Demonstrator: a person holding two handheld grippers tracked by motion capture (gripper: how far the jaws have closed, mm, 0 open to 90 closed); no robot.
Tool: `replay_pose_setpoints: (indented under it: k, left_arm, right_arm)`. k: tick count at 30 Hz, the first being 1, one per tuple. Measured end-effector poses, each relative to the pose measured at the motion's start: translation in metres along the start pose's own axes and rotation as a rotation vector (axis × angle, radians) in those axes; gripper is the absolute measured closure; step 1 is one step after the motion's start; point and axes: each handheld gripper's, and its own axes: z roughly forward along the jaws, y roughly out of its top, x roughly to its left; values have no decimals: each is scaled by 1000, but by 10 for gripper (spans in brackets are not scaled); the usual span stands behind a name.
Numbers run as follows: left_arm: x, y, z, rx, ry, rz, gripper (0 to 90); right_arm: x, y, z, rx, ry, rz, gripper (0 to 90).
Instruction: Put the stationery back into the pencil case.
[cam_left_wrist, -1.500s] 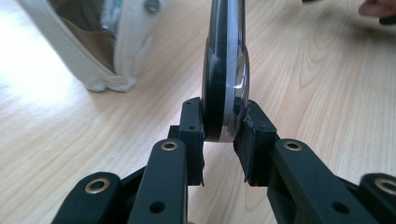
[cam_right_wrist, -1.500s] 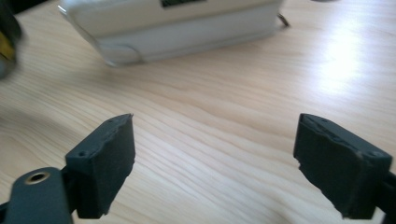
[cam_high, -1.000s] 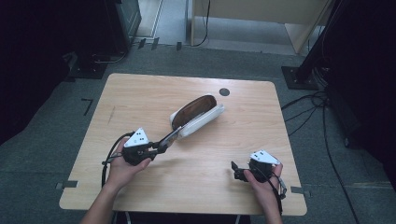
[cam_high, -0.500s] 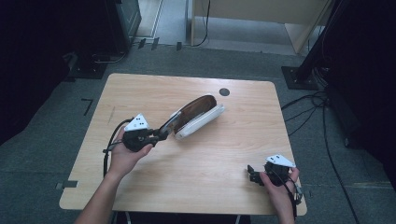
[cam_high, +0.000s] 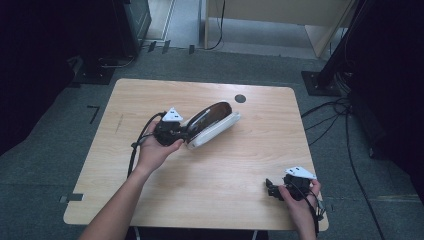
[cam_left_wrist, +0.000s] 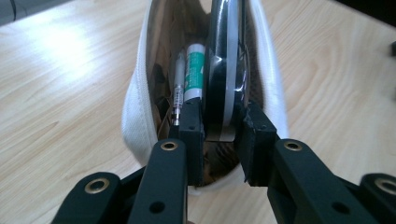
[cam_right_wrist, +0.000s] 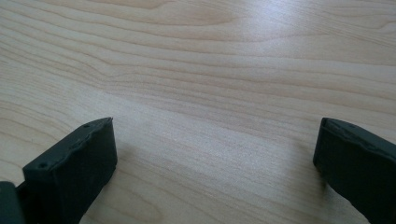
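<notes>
My left hand-held gripper (cam_left_wrist: 223, 133) is clamped on a dark flat object (cam_left_wrist: 224, 60) standing inside the white pouch (cam_high: 212, 131) near the worktop (cam_high: 240, 175) centre; my right hand-held gripper (cam_right_wrist: 215, 154) stands apart over bare wood.

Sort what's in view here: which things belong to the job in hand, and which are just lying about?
In the job:
- left gripper, shut on a black flat item standing in the pouch
- white pouch, open, with a green-and-white tube and a pen-like stick inside

Lying about:
- right gripper, open over bare table
- dark round spot on the tabletop
</notes>
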Motion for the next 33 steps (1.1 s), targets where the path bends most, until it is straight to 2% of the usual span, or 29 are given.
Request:
replay_pose_setpoints:
  k: [4, 7, 10, 14, 17, 20, 24, 28, 33]
  left_arm:
    - [-2, 2, 19, 41, 6, -20, 744]
    - [-4, 1, 31, 84, 34, -29, 744]
    - [-5, 0, 37, 112, 61, -28, 743]
    - [-5, 2, 41, 145, 72, -36, 741]
    - [-6, 6, 43, 178, 90, -26, 738]
    - [-6, 9, 46, 205, 90, -25, 726]
    - [-4, 10, 48, 220, 80, -28, 732]
    - [-3, 10, 47, 214, 78, -34, 730]
    - [-4, 10, 45, 195, 79, -36, 661]
  right_arm:
    - [0, 0, 0, 0, 2, 0, 0]
    - [1, 0, 0, 0, 4, -6, 0]
    - [1, 0, 0, 0, 6, -5, 0]
    - [1, 0, 0, 0, 8, -7, 0]
    - [1, 0, 0, 1, 8, -8, 0]
    - [1, 0, 0, 1, 8, -9, 0]
    - [1, 0, 0, 0, 6, -7, 0]
    - [1, 0, 0, 0, 6, -8, 0]
    - [1, 0, 0, 1, 7, -8, 0]
